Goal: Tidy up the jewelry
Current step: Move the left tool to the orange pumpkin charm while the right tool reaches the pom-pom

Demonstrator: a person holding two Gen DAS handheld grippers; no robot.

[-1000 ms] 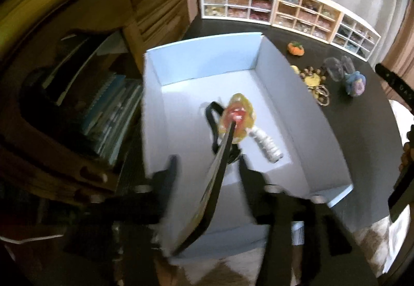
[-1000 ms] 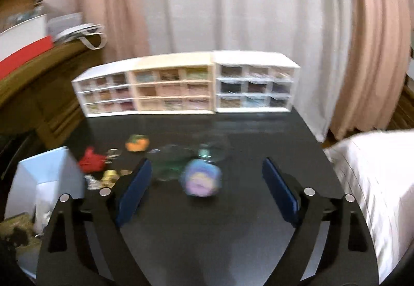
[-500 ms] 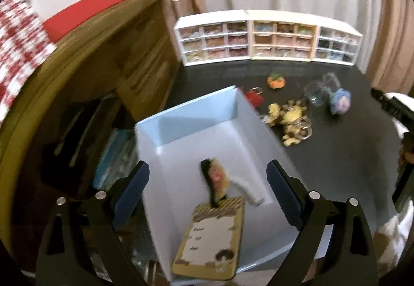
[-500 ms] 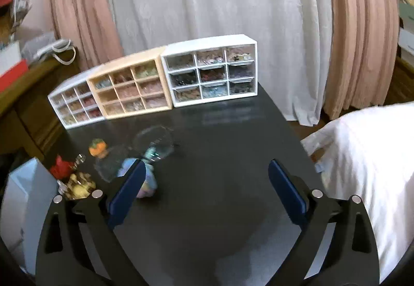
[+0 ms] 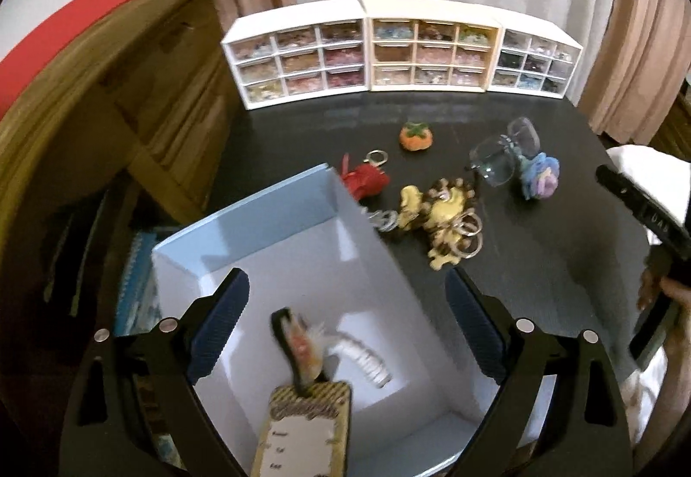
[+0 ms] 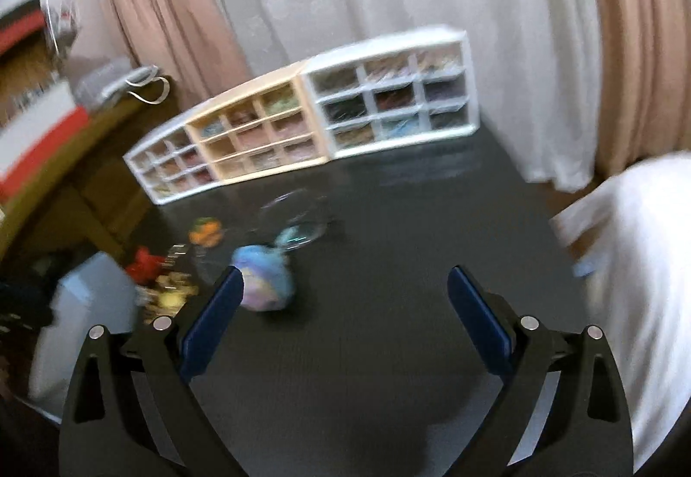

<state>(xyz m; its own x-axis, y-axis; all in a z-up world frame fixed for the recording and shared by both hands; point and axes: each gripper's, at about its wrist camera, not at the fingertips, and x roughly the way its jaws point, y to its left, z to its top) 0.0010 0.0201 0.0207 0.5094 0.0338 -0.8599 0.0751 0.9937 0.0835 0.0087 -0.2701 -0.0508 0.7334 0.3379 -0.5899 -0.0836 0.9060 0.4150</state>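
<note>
A light blue open box (image 5: 276,213) stands at the table's left front; it also shows blurred in the right wrist view (image 6: 86,304). Inside lie a yellow card tag (image 5: 302,429) with a black strap and a white beaded piece (image 5: 367,360). My left gripper (image 5: 345,317) is open and empty above the box. On the black table lie a red charm (image 5: 367,181), an orange pumpkin charm (image 5: 415,137), yellow keychains (image 5: 445,218), a clear pouch (image 5: 496,162) and a blue-purple flower charm (image 5: 540,175). My right gripper (image 6: 343,313) is open and empty, just right of the flower charm (image 6: 263,282).
Three small drawer cabinets (image 5: 397,49) with beads line the table's back edge, also in the right wrist view (image 6: 302,118). A wooden cabinet (image 5: 108,88) stands at the left. Curtains hang behind. White bedding (image 6: 639,261) lies at the right.
My left gripper opened and let the card tag drop into the box, then drew back and up. My right gripper swung over the table near the flower charm.
</note>
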